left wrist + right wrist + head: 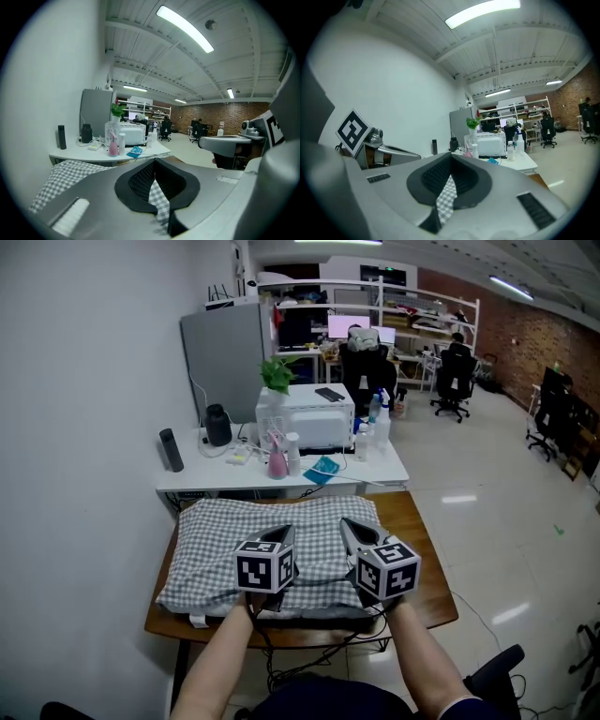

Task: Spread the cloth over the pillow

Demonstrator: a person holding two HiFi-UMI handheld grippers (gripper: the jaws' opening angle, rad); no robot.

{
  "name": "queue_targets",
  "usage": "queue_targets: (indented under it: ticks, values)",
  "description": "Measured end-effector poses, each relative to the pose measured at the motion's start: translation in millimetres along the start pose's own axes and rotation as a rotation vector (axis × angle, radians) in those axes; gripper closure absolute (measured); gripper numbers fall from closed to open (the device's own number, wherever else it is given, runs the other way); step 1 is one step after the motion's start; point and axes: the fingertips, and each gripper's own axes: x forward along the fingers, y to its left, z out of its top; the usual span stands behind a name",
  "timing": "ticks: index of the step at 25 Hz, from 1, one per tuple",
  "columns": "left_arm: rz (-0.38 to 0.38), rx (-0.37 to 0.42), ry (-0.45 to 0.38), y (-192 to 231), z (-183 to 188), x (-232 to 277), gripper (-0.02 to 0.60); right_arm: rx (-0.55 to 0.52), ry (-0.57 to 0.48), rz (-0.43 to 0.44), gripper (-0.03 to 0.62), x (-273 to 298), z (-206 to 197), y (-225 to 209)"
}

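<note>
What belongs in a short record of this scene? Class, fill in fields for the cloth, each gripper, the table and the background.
cloth: grey-checked, spread over the wooden table, bulging over something beneath
left gripper: fingers shut on the cloth's near edge
right gripper: fingers shut on the same edge, beside the left
background: white table with a potted plant and a white appliance

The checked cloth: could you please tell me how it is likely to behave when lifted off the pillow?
Probably floppy: the checked cloth drapes over the pillow and creases flat in the left hand-held gripper and right hand-held gripper. Likely light, since it looks thin; it may sag between the two grips.
</note>
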Motion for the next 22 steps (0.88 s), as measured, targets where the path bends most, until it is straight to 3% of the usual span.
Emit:
queue_targets:
  ticks: [22]
  values:
    - [-0.018,-0.004,-0.007,6,12,14,0.575,-0.02,0.003,0.053,0.582,27,4,6]
